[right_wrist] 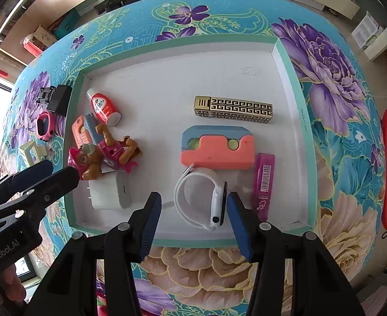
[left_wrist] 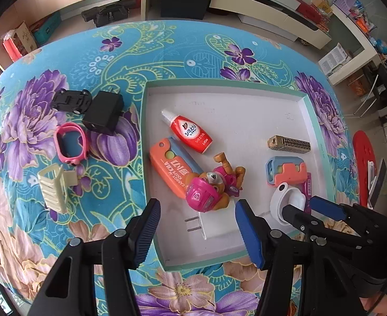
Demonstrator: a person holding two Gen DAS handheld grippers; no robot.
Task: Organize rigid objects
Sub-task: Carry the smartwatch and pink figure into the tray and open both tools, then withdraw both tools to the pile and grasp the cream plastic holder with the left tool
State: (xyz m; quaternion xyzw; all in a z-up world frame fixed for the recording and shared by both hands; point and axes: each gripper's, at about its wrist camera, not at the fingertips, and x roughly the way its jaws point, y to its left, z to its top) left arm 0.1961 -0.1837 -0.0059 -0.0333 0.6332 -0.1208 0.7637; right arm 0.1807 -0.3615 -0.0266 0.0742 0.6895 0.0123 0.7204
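- A shallow white tray [right_wrist: 288,60] with a pale green rim fills the centre of the right wrist view, set on a turquoise floral tablecloth [left_wrist: 167,47].
- The left gripper [left_wrist: 196,226] hangs with its jaws spread wide and empty at the lower centre of its own view, over the tray's near edge; a pink pup figurine [left_wrist: 209,187] lies just beyond its fingertips, partly over a white charger plug [left_wrist: 214,226].
- The right gripper [right_wrist: 190,216] is likewise released, its blue pads flanking a white smartwatch [right_wrist: 206,197] at the tray's near edge without clamping it.
- Inside the tray: a red tube [left_wrist: 188,131] and an orange carrot knife [left_wrist: 169,168] at centre left, a gold patterned lighter [right_wrist: 233,109] at upper right, a blue-and-coral block [right_wrist: 217,148] below it, and a magenta tube [right_wrist: 264,181] at the right wall.
- Outside the tray, at left of the left wrist view: a black toy car [left_wrist: 71,101], a black adapter [left_wrist: 102,112], a pink watch [left_wrist: 71,143] and a cream hair claw [left_wrist: 55,187].
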